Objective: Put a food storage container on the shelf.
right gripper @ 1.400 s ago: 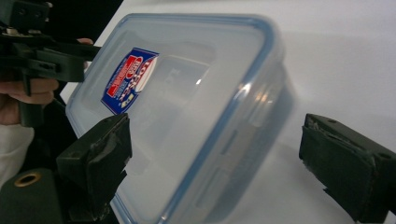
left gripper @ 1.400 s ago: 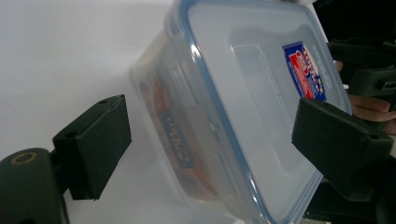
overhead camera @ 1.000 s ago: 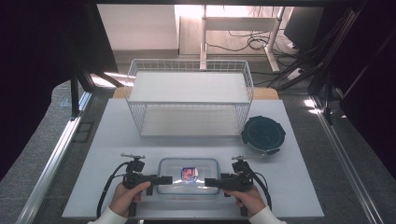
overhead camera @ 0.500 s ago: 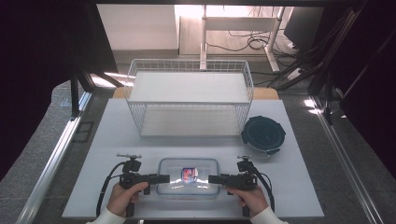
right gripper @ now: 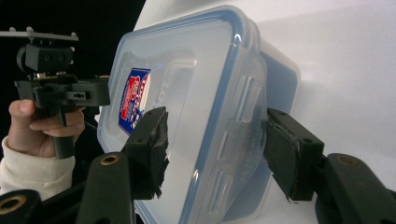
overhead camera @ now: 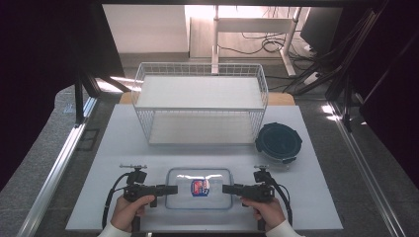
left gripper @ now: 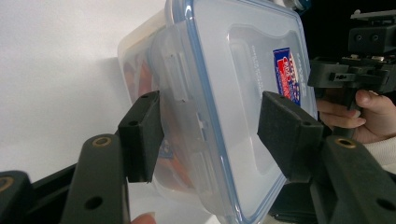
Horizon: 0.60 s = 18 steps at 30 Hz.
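High view: a clear lidded box lies on the white desk, near its front edge, between the left claw and the right claw. Both claws' jaws have just been closing; each straddles an end latch of the box, top and bottom, pads close to or touching it. Behind stand a wire basket and a round dark lid.

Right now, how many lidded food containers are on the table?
2. A clear rectangular container lies at the near edge between the left tongs and right tongs; a dark round container sits right of the wire basket, whose shelves look bare.
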{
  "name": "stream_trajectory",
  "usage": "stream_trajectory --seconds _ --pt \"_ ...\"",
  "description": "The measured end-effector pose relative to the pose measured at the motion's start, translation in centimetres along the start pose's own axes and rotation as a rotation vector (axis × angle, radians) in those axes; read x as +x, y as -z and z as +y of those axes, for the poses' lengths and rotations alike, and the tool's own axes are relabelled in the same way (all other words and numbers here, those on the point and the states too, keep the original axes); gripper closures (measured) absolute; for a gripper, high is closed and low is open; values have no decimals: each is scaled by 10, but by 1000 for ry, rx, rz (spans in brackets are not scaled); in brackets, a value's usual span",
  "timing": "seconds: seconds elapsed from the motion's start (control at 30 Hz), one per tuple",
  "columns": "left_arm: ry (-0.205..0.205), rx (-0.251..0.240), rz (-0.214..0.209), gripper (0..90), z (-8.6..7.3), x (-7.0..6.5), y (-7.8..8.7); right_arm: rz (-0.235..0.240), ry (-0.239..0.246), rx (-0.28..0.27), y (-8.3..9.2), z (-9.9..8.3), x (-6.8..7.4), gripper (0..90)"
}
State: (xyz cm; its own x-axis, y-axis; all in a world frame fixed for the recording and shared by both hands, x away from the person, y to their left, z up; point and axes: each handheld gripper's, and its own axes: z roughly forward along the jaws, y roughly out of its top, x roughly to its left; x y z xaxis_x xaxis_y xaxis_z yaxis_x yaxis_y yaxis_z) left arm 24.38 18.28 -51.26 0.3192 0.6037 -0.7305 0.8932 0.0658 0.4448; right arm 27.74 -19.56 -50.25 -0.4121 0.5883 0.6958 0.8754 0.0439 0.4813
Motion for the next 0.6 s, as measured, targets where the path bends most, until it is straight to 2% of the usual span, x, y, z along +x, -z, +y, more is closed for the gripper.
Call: stream_trajectory --seconds 0.3,0.6 --pt "-13 -28 4 462 -2 -6 7 5 9 -36 5 0 4 469" --pt "-31 -33 -8 475 -2 -8 8 -7 60 -63 9 1 10 472"
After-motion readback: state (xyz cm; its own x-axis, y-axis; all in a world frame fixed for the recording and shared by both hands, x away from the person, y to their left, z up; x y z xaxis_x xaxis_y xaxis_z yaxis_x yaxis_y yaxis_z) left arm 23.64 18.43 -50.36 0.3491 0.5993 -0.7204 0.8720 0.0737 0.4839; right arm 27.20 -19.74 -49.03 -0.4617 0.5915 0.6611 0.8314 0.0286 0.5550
